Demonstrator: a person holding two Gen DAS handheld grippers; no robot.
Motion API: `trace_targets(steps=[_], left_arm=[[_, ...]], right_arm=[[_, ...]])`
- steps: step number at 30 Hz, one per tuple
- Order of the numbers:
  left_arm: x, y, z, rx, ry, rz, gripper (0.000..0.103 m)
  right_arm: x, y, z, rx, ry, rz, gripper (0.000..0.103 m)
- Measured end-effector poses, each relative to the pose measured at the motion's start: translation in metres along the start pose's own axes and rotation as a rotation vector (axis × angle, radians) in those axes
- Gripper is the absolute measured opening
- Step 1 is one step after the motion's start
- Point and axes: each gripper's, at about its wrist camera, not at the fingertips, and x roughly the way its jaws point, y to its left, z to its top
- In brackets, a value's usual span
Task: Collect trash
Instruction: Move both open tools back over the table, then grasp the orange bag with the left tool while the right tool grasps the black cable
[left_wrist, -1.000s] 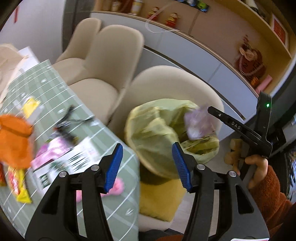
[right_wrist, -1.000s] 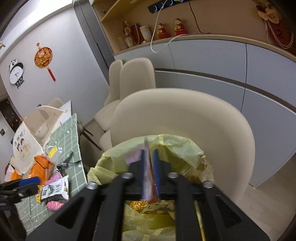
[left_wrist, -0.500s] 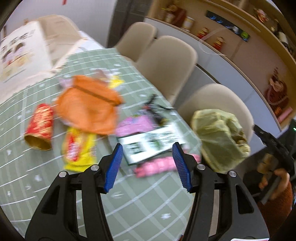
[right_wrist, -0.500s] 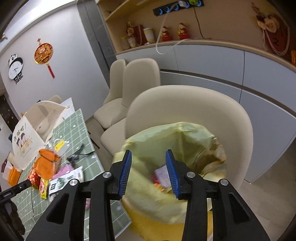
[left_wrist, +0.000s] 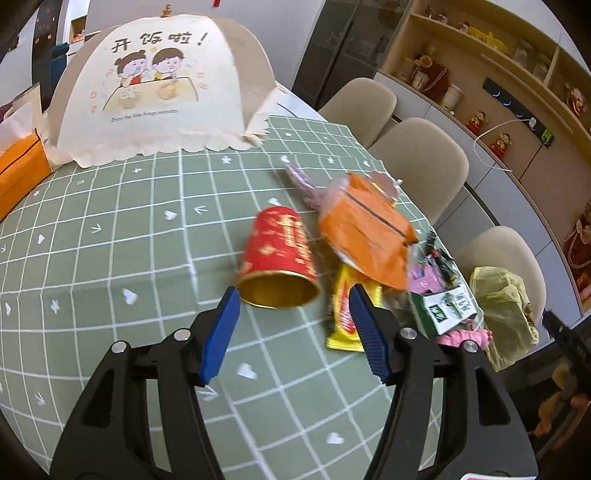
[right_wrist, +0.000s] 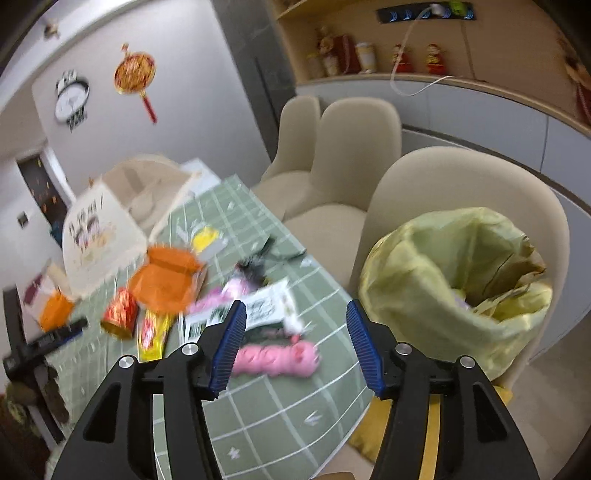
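My left gripper (left_wrist: 293, 325) is open and empty, just in front of the mouth of a red and gold paper cup (left_wrist: 279, 256) lying on its side on the green checked table (left_wrist: 110, 240). Beside the cup lie an orange wrapper (left_wrist: 367, 229), a yellow snack packet (left_wrist: 341, 314), a green and white packet (left_wrist: 445, 308) and a pink wrapper (left_wrist: 465, 336). My right gripper (right_wrist: 293, 341) is open and empty above the pink wrapper (right_wrist: 277, 358) at the table edge. The yellow-green trash bag (right_wrist: 454, 280) stands open on a chair to its right, and also shows in the left wrist view (left_wrist: 506, 306).
A cream food cover (left_wrist: 159, 92) with cartoon children stands at the table's far side. An orange tissue box (left_wrist: 20, 170) is at the left. Beige chairs (left_wrist: 421, 162) line the table's right side. A cabinet with shelves (left_wrist: 517, 110) runs along the wall.
My left gripper swung from the trash bag over to the table and closed in on the red cup. My right gripper opened, let its wrapper fall into the bag, and turned towards the table.
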Motion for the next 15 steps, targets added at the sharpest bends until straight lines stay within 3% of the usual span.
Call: trace_targets(steps=[9,13,15], left_arm=[[-0.019,-0.010,-0.005,0.069,-0.005,-0.013,0.059],[-0.013,-0.016,-0.006,-0.008,0.022,-0.010,0.059],[-0.012,-0.022,-0.004,-0.018,-0.005,0.006,0.059]], right_arm=[[0.006,0.032,-0.024,-0.103,0.070,0.038,0.054],[0.002,0.026,-0.027,-0.141,0.060,0.060,0.054],[0.000,0.020,-0.026,-0.168,0.026,0.042,0.054]])
